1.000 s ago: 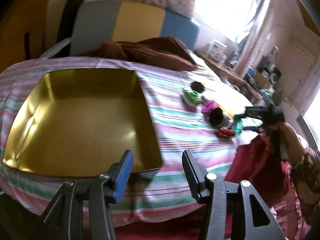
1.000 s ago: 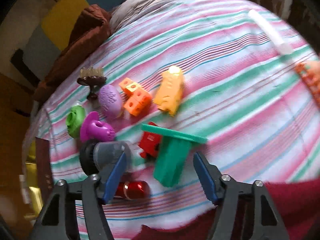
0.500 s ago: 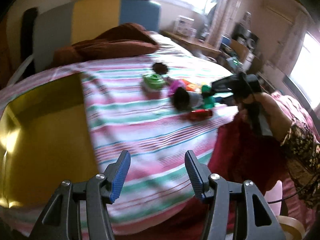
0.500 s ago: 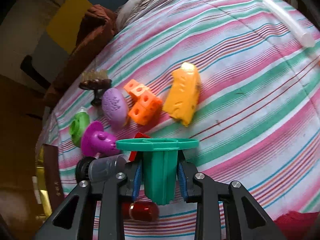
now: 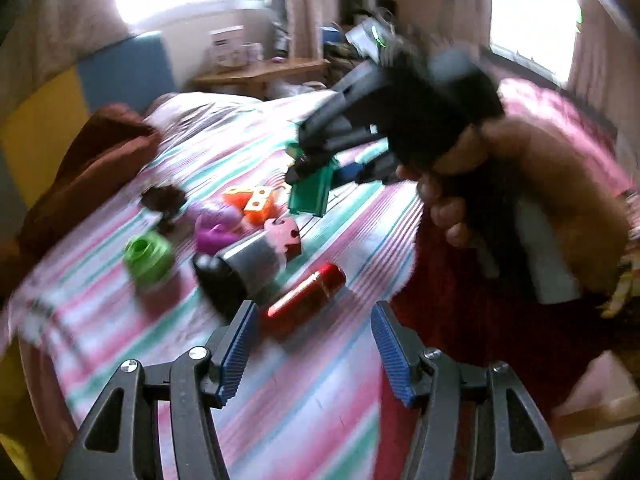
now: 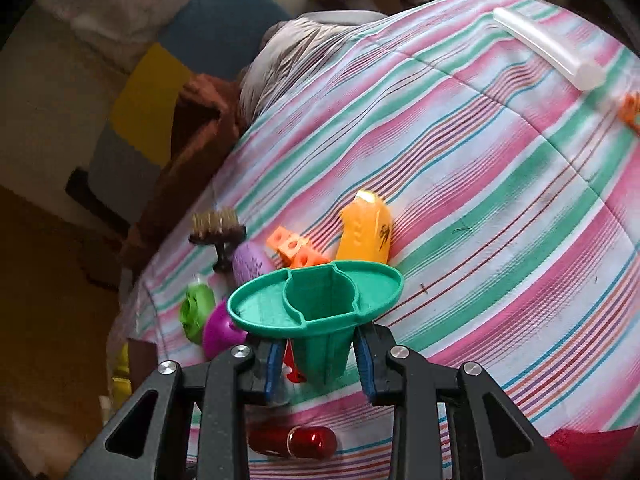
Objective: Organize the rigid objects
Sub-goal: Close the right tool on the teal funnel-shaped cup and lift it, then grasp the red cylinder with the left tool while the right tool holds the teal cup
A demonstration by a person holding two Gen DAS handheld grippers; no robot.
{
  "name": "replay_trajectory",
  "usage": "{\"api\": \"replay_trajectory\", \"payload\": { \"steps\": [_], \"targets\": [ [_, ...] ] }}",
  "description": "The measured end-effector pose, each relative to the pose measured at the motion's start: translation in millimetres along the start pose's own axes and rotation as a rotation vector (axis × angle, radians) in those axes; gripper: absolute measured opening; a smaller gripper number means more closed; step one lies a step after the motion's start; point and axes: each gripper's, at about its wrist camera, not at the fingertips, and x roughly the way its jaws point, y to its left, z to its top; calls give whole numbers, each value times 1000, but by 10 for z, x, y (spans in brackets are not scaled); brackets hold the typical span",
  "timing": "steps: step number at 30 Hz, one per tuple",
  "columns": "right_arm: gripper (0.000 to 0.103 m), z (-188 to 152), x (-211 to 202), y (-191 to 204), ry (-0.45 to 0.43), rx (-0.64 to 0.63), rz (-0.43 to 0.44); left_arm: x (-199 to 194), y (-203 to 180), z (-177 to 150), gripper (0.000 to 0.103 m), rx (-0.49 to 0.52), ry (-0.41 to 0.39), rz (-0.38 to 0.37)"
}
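Note:
My right gripper [image 6: 320, 364] is shut on a green plastic holder [image 6: 320, 312] and holds it lifted above the striped bed; it also shows in the left wrist view [image 5: 312, 196]. My left gripper [image 5: 312, 356] is open and empty, close behind a red metal cylinder [image 5: 306, 300], which also shows in the right wrist view [image 6: 296, 442]. Beside it lie a grey-and-black cup [image 5: 240, 268], a green ring toy [image 5: 148, 256], a purple toy [image 5: 216, 228], orange blocks [image 5: 252, 202], a brown brush [image 6: 218, 234] and a yellow toy [image 6: 364, 232].
A striped sheet [image 6: 500, 200] covers the bed. A brown cushion [image 5: 92, 168] lies at the head end. A clear plastic tube [image 6: 548, 52] lies far right. The person's hand and red clothing [image 5: 500, 280] are at the right edge.
My right gripper has closed on the green holder and lifted it off the bed. My left gripper has swung right, away from the gold tin, toward the toys.

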Motion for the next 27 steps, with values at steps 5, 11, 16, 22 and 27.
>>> {"api": "replay_trajectory", "payload": {
  "steps": [5, 11, 16, 22, 27],
  "targets": [
    [31, 42, -44, -35, -22, 26, 19, 351, 81, 128, 56, 6, 39, -27],
    [31, 49, -32, -49, -9, 34, 22, 650, 49, 72, 42, 63, 89, -40],
    [31, 51, -26, -34, -5, 28, 21, 648, 136, -48, 34, -27, 56, -98],
    [31, 42, -22, -27, -3, 20, 14, 554, 111, -136, 26, -51, 21, -73],
    [31, 42, -44, -14, -16, 10, 39, 418, 77, -289, 26, -85, -7, -58]
  ]
}}
